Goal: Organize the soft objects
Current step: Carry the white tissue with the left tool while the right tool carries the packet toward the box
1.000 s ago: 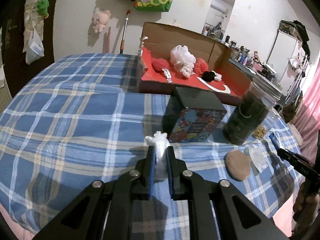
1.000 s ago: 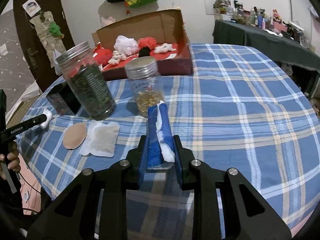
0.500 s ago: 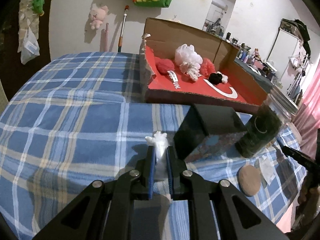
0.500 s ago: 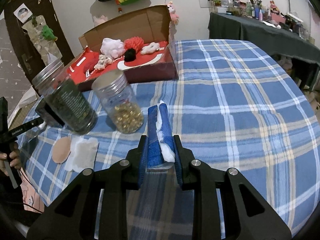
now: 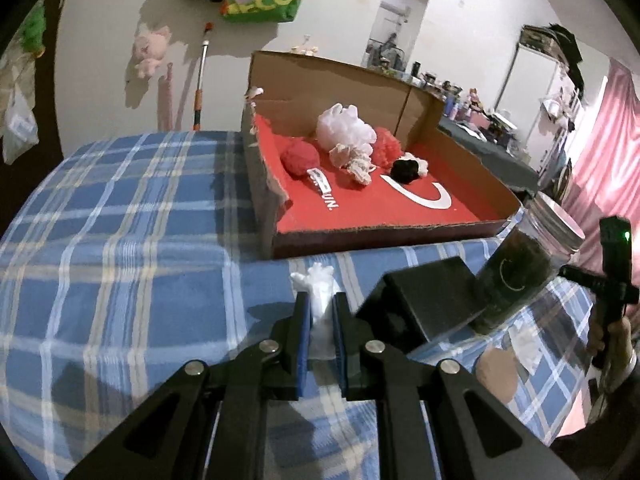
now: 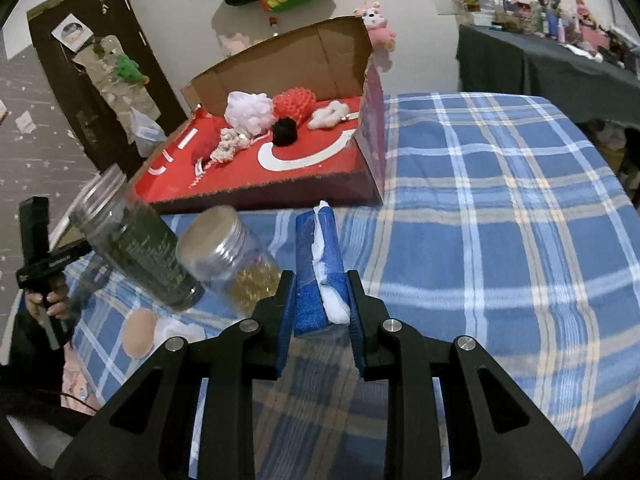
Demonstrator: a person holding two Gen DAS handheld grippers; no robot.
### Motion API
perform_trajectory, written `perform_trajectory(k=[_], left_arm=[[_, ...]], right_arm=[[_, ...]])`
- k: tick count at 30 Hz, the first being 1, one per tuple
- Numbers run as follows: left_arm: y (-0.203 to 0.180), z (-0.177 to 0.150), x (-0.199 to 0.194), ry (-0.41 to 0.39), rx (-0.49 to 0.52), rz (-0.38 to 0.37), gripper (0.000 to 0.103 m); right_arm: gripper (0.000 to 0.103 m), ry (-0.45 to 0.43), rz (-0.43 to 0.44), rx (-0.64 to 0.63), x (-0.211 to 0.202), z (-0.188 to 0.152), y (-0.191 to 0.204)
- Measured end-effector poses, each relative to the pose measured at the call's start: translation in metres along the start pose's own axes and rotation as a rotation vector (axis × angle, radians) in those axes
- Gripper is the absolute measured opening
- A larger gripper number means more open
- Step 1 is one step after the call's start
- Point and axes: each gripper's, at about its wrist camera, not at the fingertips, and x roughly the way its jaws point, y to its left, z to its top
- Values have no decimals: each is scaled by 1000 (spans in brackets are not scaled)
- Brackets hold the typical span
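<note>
The left claw point(image 5: 320, 312) is clamped on a small white soft piece point(image 5: 317, 284), crumpled and fluffy at its top, which sticks up between the blue-padded fingers above the blue plaid table point(image 5: 120, 216). The right claw point(image 6: 320, 300) grips a blue sponge point(image 6: 310, 252) with a white fibrous layer along its right face; the sponge is long and stands out forward past the fingers. Ahead of both lies an open cardboard box point(image 5: 400, 88) with a red floor, holding a white mesh puff point(image 5: 344, 124), red puffs point(image 5: 300, 158), a black pompom point(image 5: 404, 170) and a cream knitted piece point(image 5: 352, 158), bunched towards its back wall. Near the box's front edge stand a dark-filled jar point(image 6: 140, 248) and a jar of gold beads point(image 6: 232, 260), both with metal lids.
</note>
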Motion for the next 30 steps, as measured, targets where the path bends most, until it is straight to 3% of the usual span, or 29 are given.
perform_trajectory(k=[7,19,26,30], left_arm=[[1,16,7,11,67,-61,12],[-6,41,20,35,150,-117,12],[-18,63,29,48,176,-139,12],[-23,76,40,73,176,-112,12]], right_arm=[[23,15,79,-29,6,17,-6],[23,29,143,-72,16,42,-9],[23,30,155,-107,26,68,2],[23,53,128,-125,38,83,12]])
